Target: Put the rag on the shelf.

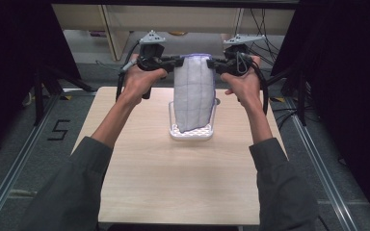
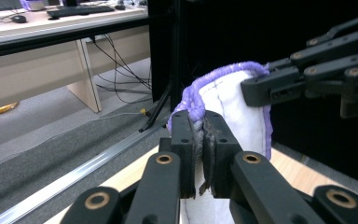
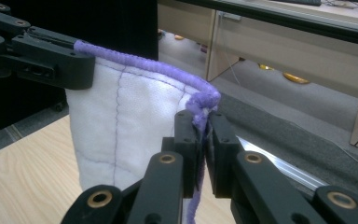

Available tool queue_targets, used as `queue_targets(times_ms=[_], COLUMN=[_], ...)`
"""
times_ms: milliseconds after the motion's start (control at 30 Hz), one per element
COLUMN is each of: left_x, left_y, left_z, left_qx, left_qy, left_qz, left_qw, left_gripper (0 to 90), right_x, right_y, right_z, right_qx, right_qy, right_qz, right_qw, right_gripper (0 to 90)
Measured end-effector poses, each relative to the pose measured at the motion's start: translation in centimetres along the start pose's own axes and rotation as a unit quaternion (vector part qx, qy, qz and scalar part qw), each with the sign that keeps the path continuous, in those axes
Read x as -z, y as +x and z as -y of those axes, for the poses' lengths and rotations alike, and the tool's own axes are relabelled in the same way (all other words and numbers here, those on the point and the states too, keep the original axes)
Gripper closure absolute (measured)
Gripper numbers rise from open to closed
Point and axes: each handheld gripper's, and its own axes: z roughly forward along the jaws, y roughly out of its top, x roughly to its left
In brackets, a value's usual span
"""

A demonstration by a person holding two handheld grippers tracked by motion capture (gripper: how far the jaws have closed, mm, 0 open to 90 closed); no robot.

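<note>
A white quilted cloth (image 1: 193, 94) with a purple hem hangs in the air between my two grippers, its lower end down inside a white perforated basket (image 1: 174, 131) on the table. My left gripper (image 1: 179, 61) is shut on the cloth's top left corner. My right gripper (image 1: 211, 62) is shut on the top right corner. In the left gripper view the cloth (image 2: 235, 109) is pinched in my left gripper (image 2: 201, 135), with the other gripper on its far corner. In the right gripper view my right gripper (image 3: 204, 135) clamps the purple hem of the cloth (image 3: 121, 121).
The light wooden table (image 1: 173, 183) carries the basket near its far middle. Metal floor rails (image 1: 9, 178) run along both sides. Black stands and cables (image 1: 289, 77) flank the far corners. A desk (image 3: 307, 51) stands behind the table.
</note>
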Motion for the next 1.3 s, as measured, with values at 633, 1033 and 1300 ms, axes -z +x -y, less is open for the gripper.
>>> queue_targets(times_ms=[633, 1033, 1300], left_x=[-5.3, -7.2, -7.8], left_y=[4.2, 5.2, 5.5], left_z=[4.0, 7.7, 9.8], left_qx=[0.042, 0.065, 0.082], left_qy=[0.009, 0.049, 0.08], left_qz=[-0.035, -0.048, -0.031], left_qw=[0.9985, 0.9956, 0.993], left_gripper=[82.8, 83.0, 81.5], right_x=[-6.9, -9.5, -10.9], right_y=[-2.9, -3.1, -3.5], right_z=[1.2, 3.2, 4.7], right_qx=[-0.035, -0.065, -0.052], right_qy=[0.058, 0.118, 0.159], right_qz=[0.024, 0.036, 0.029], right_qw=[0.9974, 0.9902, 0.9854], right_gripper=[83.3, 82.7, 81.0])
